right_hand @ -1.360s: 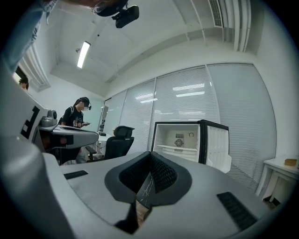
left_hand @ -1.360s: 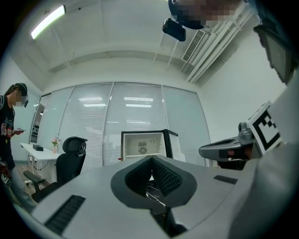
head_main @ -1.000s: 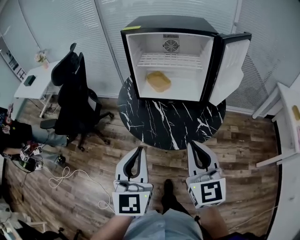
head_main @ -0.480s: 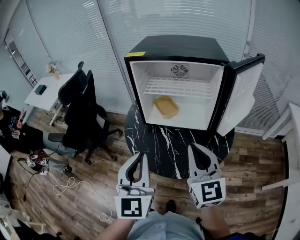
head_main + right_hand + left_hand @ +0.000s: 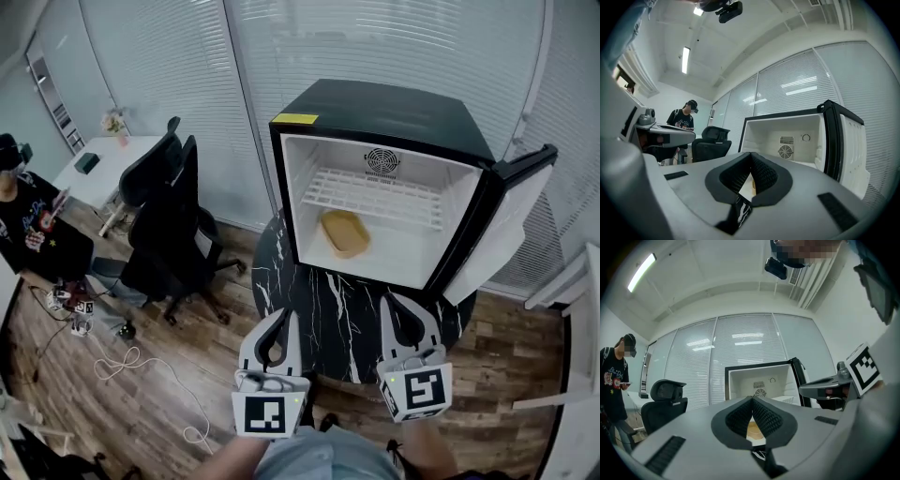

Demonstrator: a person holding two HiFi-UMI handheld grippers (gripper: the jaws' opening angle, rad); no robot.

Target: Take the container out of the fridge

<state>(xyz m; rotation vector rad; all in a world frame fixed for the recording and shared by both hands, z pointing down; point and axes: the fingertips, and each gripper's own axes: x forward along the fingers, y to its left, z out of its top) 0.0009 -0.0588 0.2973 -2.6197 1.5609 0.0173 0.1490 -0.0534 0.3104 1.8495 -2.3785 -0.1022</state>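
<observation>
Hanging short of the fridge (image 5: 375, 111), the left claw (image 5: 284, 315) and the right claw (image 5: 394, 300) each have their tips pressed together on nothing, over the near edge of the black marble tabletop (image 5: 319, 281) that carries the fridge. The fridge door (image 5: 502, 234) stands swung wide at the fridge's right side, so access looks settled, but the yellow container (image 5: 344, 232) lies on the fridge floor, under the wire shelf (image 5: 375, 199), untouched. By my reading the task has barely begun: the reach in, the grasp and the lift-out are all left to do.
</observation>
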